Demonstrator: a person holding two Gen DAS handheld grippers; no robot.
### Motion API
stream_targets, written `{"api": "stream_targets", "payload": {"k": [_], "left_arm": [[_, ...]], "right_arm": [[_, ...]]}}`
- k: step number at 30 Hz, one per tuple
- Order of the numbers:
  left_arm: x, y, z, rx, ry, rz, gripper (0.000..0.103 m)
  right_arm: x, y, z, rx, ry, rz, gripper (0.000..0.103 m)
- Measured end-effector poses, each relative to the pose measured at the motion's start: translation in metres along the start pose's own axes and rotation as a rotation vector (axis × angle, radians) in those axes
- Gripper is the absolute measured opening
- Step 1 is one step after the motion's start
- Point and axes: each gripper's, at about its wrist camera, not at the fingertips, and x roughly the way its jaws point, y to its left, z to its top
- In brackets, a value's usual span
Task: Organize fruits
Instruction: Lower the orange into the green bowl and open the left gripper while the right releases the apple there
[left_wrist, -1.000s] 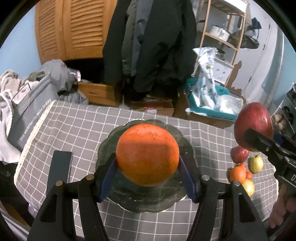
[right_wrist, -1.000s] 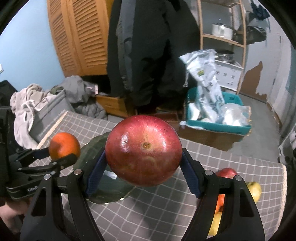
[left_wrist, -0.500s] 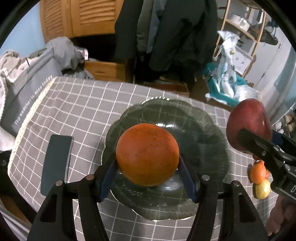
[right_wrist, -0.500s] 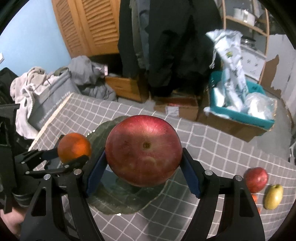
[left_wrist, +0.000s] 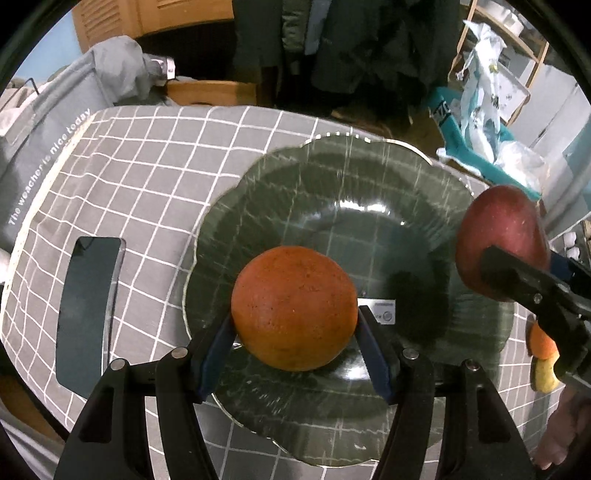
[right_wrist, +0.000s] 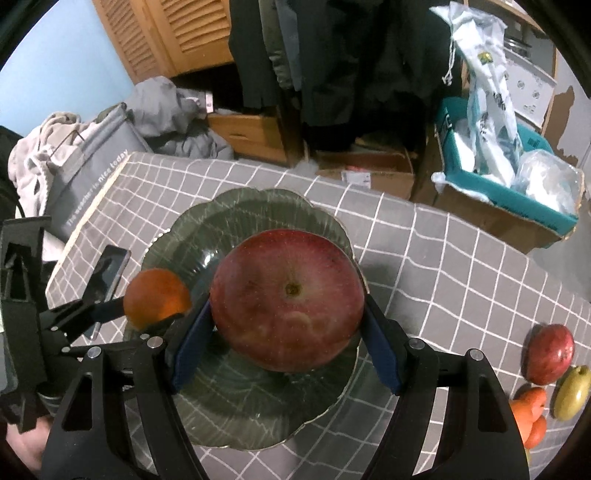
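Note:
My left gripper (left_wrist: 294, 341) is shut on an orange (left_wrist: 294, 308) and holds it over the near part of a dark green scalloped glass plate (left_wrist: 351, 192). My right gripper (right_wrist: 287, 345) is shut on a big red apple (right_wrist: 287, 299) and holds it above the same plate (right_wrist: 240, 210). In the left wrist view the apple (left_wrist: 498, 240) hangs over the plate's right rim. In the right wrist view the orange (right_wrist: 157, 299) sits at the plate's left side.
A dark phone (left_wrist: 88, 310) lies on the grey checked tablecloth left of the plate. At the table's right end lie a red apple (right_wrist: 550, 352), a yellow-green fruit (right_wrist: 572, 393) and small orange fruits (right_wrist: 528, 410). Bags, boxes and clothes stand beyond the table.
Both grippers have tipped down and moved in over the plate with their fruit. The plate now fills the middle of both views.

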Motion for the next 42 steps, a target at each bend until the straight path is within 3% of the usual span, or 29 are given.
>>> {"api": "stream_targets", "payload": {"k": [12,14,16,36,42], "left_arm": [[0.013,-0.001,-0.001,-0.002,0.048,0.014,0.069],[0.004,-0.003,0.002,0.009,0.007,0.017,0.087],[-0.003,-0.003,0.005,0.014,-0.024,0.019,0.093],[-0.027,0.033,0.0,-0.104,-0.034,0.031,0.093],[-0.038,0.041,0.002,-0.135,-0.054,0.021,0.093]], "right_arm": [[0.008,-0.001,0.0,0.008,0.013,0.012,0.077],[0.008,-0.001,0.0,0.015,0.012,0.013,0.077],[0.008,-0.002,0.001,0.022,0.011,0.016,0.077],[0.03,0.004,-0.006,0.032,0.111,0.026,0.078],[0.015,0.01,0.001,0.011,0.047,0.03,0.08]]}}
